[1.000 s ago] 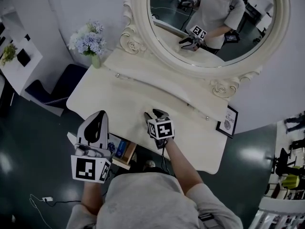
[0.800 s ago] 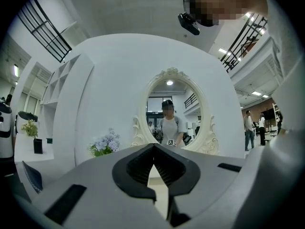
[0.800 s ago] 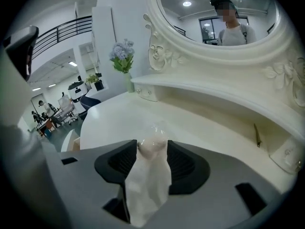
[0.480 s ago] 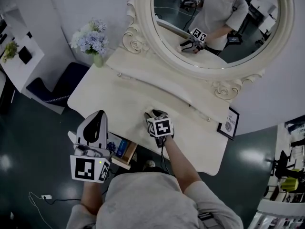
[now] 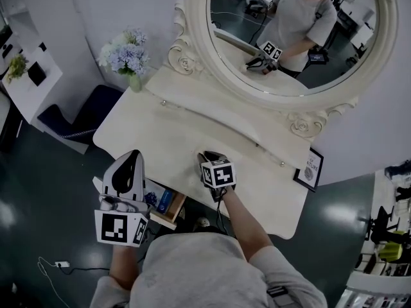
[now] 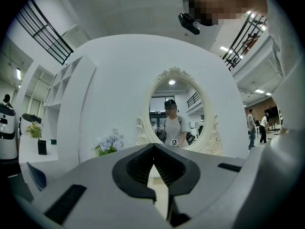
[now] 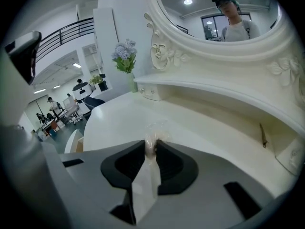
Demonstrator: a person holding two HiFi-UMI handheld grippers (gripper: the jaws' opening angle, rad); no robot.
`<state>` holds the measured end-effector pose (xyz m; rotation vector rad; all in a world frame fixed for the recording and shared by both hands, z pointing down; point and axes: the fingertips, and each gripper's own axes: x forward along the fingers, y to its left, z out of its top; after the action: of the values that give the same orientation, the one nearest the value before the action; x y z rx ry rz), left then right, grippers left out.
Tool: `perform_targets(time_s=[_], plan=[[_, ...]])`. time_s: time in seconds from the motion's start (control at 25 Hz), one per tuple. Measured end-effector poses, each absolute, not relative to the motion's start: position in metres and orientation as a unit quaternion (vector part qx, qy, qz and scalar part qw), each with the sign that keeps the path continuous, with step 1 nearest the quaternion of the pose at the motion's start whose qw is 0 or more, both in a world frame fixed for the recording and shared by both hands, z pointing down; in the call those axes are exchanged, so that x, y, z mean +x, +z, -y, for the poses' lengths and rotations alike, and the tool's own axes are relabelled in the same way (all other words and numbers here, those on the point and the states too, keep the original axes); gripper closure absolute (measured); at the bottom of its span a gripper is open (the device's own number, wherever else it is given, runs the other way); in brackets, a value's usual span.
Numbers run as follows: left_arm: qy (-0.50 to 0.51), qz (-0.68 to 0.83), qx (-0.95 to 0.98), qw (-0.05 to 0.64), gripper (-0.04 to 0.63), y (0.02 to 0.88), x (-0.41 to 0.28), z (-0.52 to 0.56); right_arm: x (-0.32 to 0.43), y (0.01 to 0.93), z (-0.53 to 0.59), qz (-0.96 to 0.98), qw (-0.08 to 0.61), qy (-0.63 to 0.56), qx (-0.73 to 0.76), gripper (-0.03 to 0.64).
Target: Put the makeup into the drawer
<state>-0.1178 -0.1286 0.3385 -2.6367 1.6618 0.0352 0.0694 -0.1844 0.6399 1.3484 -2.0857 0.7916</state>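
Observation:
A small makeup item in clear wrap (image 7: pixel 155 128) lies on the cream dressing table (image 5: pixel 160 130). My right gripper (image 7: pixel 151 146) points down at it, and its jaws have just been closing, with the pads now pressing the item from both sides. In the head view that right gripper (image 5: pixel 210 156) sits near the table's front edge, and the item is hidden under it. Left of it and just off the table's edge, my left gripper (image 5: pixel 133 156) is held level with its tips together and nothing in them, above the open drawer (image 5: pixel 168 215).
The drawer holds a blue item (image 5: pixel 163 201). A vase of pale flowers (image 5: pixel 127 58) stands at the table's far left, a framed card (image 5: pixel 309 169) at its right end, and a big oval mirror (image 5: pixel 289 37) behind. A dark blue chair (image 5: pixel 77 117) is on the left.
The right gripper's jaws have drawn together around the makeup item on the table. Both hands have stayed where they were.

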Motion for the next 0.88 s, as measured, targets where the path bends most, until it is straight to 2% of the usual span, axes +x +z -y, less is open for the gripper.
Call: perform_targets(time_s=[0.48,0.88], plan=[[0.008,-0.549,-0.835,0.009,0.581,0.342,-0.128,0.126,0.029,0.591,0.158,0.843,0.180,0.237,0.448,0.532],[0.009,-0.556,-0.831,0.014,0.581,0.339,-0.132,0.120,-0.005,0.564,0.143,0.878,0.154,0.216,0.398,0.531]])
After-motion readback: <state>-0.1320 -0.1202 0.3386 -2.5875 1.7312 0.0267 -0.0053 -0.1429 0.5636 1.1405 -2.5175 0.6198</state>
